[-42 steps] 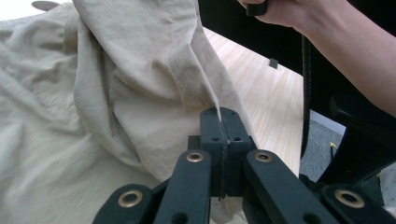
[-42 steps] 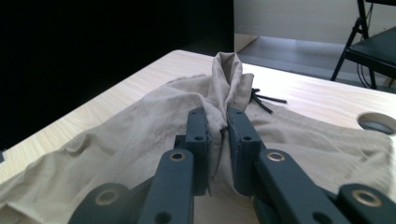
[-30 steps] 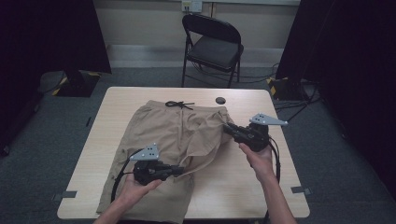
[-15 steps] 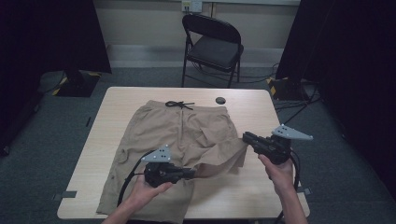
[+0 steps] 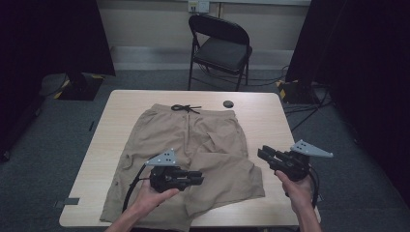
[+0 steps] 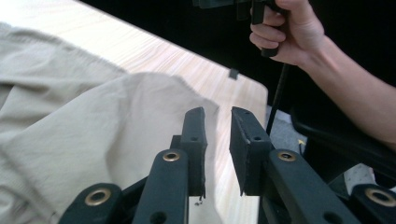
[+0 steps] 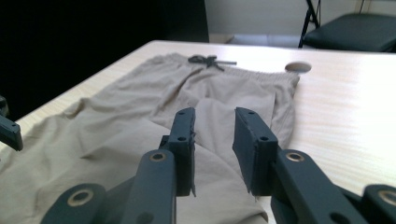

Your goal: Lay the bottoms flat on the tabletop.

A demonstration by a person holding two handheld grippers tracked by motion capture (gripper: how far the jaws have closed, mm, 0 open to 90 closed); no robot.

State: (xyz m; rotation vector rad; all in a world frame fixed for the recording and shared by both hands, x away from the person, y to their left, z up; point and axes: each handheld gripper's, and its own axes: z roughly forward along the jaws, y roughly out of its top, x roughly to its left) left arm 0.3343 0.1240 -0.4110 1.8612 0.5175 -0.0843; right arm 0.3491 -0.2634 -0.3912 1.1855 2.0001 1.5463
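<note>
Left gripper [image 5: 198, 179], black, two-jaw, grey three-cornered plate on top: lower centre of the high view, held in the person's left hand [image 5: 153, 195], jaws pointing toward frame right. Jaws parted by a narrow gap, nothing between them; in the left gripper view [image 6: 217, 122] they sit just above the fabric, and contact cannot be told.

Right gripper [image 5: 262, 154], same make: lower right of the high view, held in the right hand [image 5: 296, 189] over bare table beside the shorts' edge, jaws pointing toward upper left. Jaws apart by a similar gap and empty, as seen in the right gripper view [image 7: 214, 123].

Pair of khaki cloth shorts [image 5: 183, 145] with a dark drawstring [image 5: 183, 108]: spread flat over the middle of the light wooden table [image 5: 263, 116], waistband toward the top of the frame. The leg at frame right is creased, with a fold of cloth lying across it; the leg at frame left runs to the table's near edge.

Small dark round disc [image 5: 228, 103]: on the table just beyond the waistband, upper centre.

Black folding chair [image 5: 220, 48]: on the grey carpet past the table's far edge, top centre.

Dark curtains: both sides of the frame.
</note>
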